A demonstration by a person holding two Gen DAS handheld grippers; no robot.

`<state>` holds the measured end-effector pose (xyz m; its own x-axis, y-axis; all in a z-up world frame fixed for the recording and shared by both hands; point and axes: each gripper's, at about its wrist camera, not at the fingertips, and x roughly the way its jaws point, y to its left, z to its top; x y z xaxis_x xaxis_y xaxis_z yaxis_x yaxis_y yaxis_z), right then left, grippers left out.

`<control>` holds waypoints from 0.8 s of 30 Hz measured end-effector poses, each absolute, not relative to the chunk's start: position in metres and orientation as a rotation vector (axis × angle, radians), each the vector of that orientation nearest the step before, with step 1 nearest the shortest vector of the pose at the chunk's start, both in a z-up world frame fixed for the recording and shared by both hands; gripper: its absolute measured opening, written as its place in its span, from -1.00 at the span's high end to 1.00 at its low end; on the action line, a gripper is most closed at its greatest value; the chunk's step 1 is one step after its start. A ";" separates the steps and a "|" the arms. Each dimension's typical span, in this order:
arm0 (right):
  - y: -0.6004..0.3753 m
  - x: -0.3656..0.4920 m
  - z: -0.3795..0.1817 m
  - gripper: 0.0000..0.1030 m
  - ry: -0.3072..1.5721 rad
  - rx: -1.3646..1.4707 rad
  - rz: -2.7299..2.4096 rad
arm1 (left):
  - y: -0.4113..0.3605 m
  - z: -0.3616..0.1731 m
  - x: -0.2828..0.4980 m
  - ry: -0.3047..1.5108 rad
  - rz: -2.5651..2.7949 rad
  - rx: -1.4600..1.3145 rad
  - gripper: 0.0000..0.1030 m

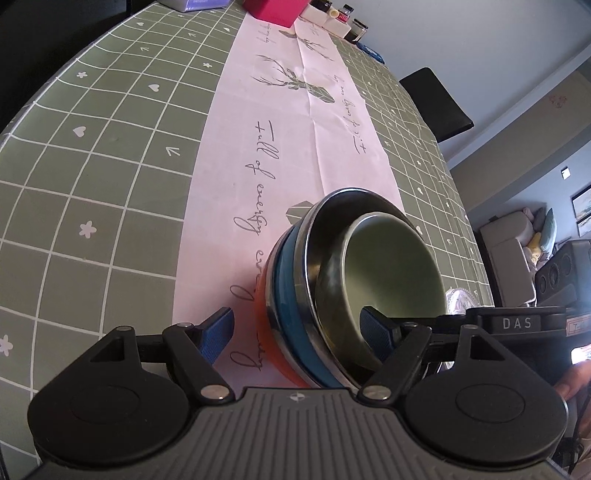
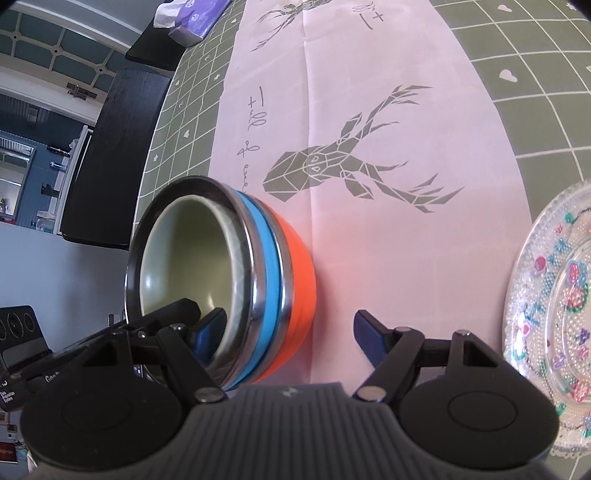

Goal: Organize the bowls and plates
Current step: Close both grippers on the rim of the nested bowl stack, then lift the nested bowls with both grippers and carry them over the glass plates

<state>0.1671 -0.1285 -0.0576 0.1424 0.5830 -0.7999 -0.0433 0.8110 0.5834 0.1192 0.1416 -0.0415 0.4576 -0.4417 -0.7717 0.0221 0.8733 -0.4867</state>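
Both angled steeply down over the nested bowl stack point(image 1: 332, 291) on the bench point(image 1: 110, 155): left gripper point(image 1: 297, 334) spread, right gripper point(image 2: 286, 334) spread, each straddling the stack's wall, pads not pressing.

Nested bowls point(image 1: 354, 280) between spread hand-held gripper point(image 1: 299, 332) fingers

You're in a home dining area — a checked tablecloth point(image 1: 110, 155) with a deer-print runner point(image 1: 288, 110), jars point(image 1: 358, 27) at the far end, a sofa point(image 1: 517, 236) beyond.
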 end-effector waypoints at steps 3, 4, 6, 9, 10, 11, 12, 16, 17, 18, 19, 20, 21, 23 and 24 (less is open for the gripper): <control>-0.127 0.169 -0.061 -0.45 1.370 0.472 0.472 | 0.141 -0.041 0.120 1.072 -0.301 -0.431 -0.79; -0.127 0.170 -0.062 -0.45 1.374 0.470 0.469 | 0.140 -0.041 0.121 1.075 -0.301 -0.427 -0.79; -0.126 0.172 -0.065 -0.44 1.379 0.467 0.461 | 0.139 -0.042 0.123 1.092 -0.299 -0.426 -0.79; -0.124 0.173 -0.068 -0.44 1.385 0.480 0.463 | 0.136 -0.047 0.130 1.119 -0.295 -0.434 -0.79; -0.124 0.173 -0.067 -0.44 1.386 0.482 0.462 | 0.134 -0.050 0.132 1.129 -0.296 -0.434 -0.79; -0.124 0.172 -0.067 -0.44 1.386 0.479 0.463 | 0.133 -0.053 0.133 1.136 -0.295 -0.439 -0.79; -0.124 0.172 -0.066 -0.43 1.384 0.474 0.460 | 0.133 -0.054 0.134 1.138 -0.290 -0.447 -0.77; -0.128 0.173 -0.062 -0.42 1.377 0.462 0.457 | 0.136 -0.059 0.137 1.177 -0.309 -0.502 -0.45; -0.128 0.173 -0.061 -0.40 1.378 0.465 0.458 | 0.135 -0.057 0.138 1.183 -0.313 -0.505 -0.39; -0.128 0.174 -0.060 -0.39 1.378 0.464 0.460 | 0.134 -0.055 0.138 1.188 -0.306 -0.496 -0.35; -0.128 0.174 -0.060 -0.35 1.378 0.464 0.464 | 0.133 -0.053 0.138 1.191 -0.295 -0.488 -0.32; -0.127 0.174 -0.059 -0.33 1.377 0.466 0.467 | 0.132 -0.051 0.139 1.195 -0.287 -0.481 -0.31; -0.126 0.174 -0.058 -0.30 1.377 0.466 0.471 | 0.132 -0.050 0.138 1.197 -0.285 -0.474 -0.30; -0.124 0.174 -0.057 -0.19 1.378 0.470 0.485 | 0.133 -0.049 0.139 1.199 -0.281 -0.472 -0.25; -0.123 0.174 -0.057 -0.16 1.378 0.474 0.485 | 0.133 -0.048 0.139 1.200 -0.278 -0.473 -0.22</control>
